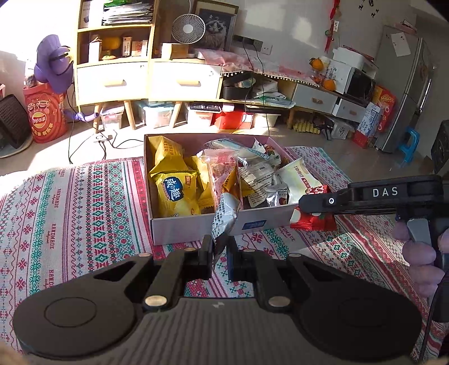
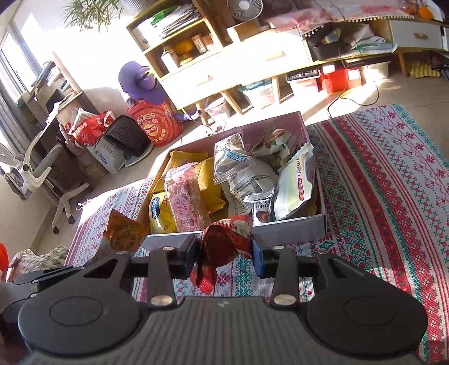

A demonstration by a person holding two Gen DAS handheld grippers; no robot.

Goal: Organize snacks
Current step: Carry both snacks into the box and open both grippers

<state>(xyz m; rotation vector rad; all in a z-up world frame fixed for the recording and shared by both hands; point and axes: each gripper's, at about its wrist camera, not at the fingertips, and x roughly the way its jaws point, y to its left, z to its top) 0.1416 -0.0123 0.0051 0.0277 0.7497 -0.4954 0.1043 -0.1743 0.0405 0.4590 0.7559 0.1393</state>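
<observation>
A silver-and-orange snack packet is hanging just in front of the snack box, pinched by the left hand-held gripper. A red snack packet is sitting clamped in the right hand-held gripper, over the patterned cloth beside the box's near wall.

Patterned tablecloth; white fan, purple plush, wooden shelf behind.

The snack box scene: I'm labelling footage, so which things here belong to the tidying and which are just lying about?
Belongs:
snack box
orange-and-silver packet in left gripper
red packet in right gripper

Lying about:
fan
purple plush
Lay's bag
</observation>
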